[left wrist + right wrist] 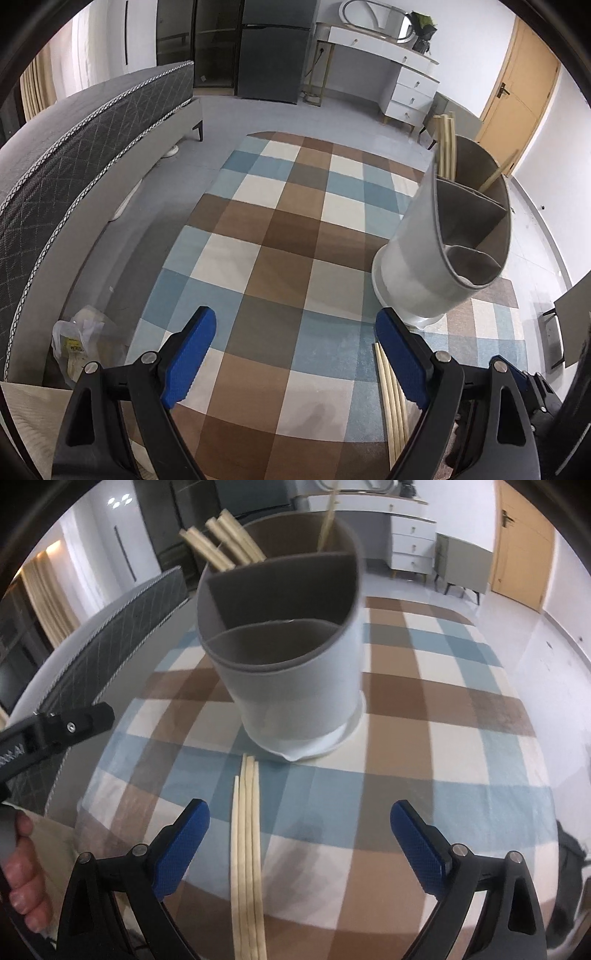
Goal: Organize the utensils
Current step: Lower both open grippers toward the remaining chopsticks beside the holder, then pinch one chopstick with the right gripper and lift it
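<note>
**Checked cloth, grey holder, loose chopsticks**

A checked cloth point(424, 738) in brown, blue and cream covers the work surface. On it stands a grey utensil holder point(295, 686), upright, divided into compartments; its far compartment holds several pale sticks. A bundle of chopsticks point(248, 849) lies flat on the cloth just in front of the holder.

The right gripper point(299, 834) has its jaws wide apart over the bundle, touching nothing. The left gripper point(295, 347) is likewise spread, empty.

Behind: a grey bed point(74, 155), a white dresser point(406, 85), a wooden door point(517, 96).

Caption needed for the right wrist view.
Open right gripper above chopsticks lying on a checked cloth before a divided holder.
</note>
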`<state>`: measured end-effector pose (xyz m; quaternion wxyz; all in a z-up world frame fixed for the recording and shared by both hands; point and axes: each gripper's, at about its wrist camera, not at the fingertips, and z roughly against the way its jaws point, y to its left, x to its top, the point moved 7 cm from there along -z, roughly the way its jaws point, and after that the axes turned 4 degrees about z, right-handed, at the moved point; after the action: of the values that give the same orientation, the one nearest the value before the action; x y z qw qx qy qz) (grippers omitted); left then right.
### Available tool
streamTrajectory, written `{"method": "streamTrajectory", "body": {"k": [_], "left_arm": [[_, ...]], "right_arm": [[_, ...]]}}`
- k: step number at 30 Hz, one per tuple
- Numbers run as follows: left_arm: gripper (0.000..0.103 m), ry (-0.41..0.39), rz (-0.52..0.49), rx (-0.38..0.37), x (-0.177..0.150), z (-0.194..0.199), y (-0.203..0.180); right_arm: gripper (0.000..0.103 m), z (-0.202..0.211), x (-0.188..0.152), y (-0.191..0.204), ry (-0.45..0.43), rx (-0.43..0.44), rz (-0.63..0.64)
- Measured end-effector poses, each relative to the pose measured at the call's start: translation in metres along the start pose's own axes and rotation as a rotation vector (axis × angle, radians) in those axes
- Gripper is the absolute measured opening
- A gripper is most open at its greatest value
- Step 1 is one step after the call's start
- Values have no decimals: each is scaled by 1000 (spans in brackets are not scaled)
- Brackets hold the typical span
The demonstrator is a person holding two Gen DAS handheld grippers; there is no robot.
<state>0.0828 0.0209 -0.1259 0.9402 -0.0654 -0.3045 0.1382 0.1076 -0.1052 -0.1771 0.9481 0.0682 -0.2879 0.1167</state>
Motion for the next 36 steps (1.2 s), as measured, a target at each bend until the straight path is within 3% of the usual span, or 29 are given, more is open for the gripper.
{"method": "streamTrajectory", "body": {"k": [8, 10, 20, 22, 36], "left_arm": [[85, 38, 113, 41, 5, -9, 29], [85, 50, 116, 51, 3, -13, 31], [85, 78, 88, 75, -1, -22, 30], [85, 76, 81, 81, -1, -21, 29], [85, 76, 75, 103, -2, -21, 33]], "right_arm": [[75, -35, -1, 15, 79, -20, 103], [67, -41, -3, 16, 94, -26, 121], [52, -49, -9, 16, 130, -55, 140], [46, -52, -11, 15, 147, -67, 147], [43, -62, 4, 30, 114, -54, 171]]}}
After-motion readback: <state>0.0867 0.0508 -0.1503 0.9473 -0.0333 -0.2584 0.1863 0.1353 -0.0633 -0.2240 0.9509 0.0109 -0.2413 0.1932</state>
